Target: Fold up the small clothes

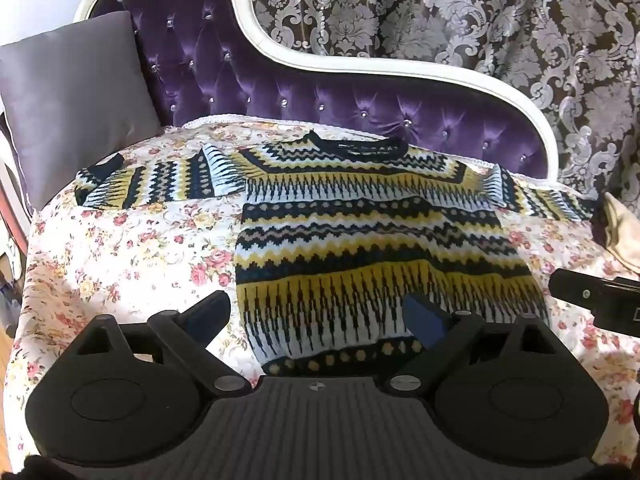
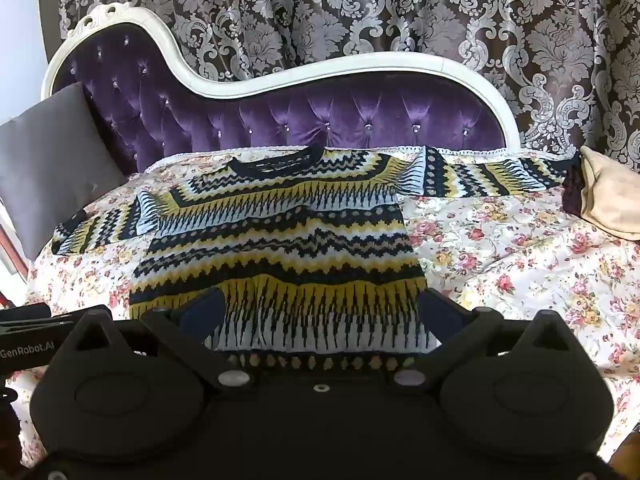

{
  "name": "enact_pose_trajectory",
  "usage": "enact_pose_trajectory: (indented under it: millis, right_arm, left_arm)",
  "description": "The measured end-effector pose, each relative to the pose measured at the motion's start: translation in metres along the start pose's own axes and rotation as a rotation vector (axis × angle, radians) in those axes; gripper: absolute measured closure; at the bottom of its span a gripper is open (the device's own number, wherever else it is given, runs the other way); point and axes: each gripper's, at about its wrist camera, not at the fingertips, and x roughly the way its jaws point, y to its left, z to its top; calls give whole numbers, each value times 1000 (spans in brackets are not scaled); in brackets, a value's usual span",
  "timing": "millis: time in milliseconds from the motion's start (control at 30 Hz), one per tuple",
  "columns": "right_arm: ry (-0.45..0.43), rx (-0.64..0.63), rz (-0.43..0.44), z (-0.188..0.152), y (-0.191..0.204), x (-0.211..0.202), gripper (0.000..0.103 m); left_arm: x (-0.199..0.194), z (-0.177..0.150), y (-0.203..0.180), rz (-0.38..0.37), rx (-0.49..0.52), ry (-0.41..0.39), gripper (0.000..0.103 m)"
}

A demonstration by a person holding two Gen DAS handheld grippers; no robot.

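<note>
We see a patterned knit sweater (image 1: 360, 216) in yellow, navy and white bands lying flat, front up, on the floral cover (image 1: 132, 240) of a purple tufted chaise (image 1: 360, 108), both sleeves spread out to the sides and the neckline toward the backrest. Our left tongs (image 1: 316, 312) hang above the hem with their jaws wide, nothing between the pads; one finger sits over the floral cover beside the sweater's left edge, the other over the lower body of the knit. Our right tongs (image 2: 320, 312) are likewise spread wide over the hem, gripping nothing. A grey cushion (image 1: 76, 100) leans at the left end of the chaise, a beige cushion (image 2: 612, 196) lies at the right end near a sleeve cuff, and a damask curtain (image 2: 360, 12) hangs behind.
</note>
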Motion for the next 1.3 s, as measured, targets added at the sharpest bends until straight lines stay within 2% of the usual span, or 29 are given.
enact_pose_trajectory:
  millis: [733, 1300]
  right_arm:
    - [-7, 5, 4, -3, 7, -5, 1]
    - [12, -20, 14, -4, 15, -5, 1]
  left_arm:
    - [6, -8, 9, 16, -31, 60, 9]
    - [6, -7, 18, 54, -46, 55, 9]
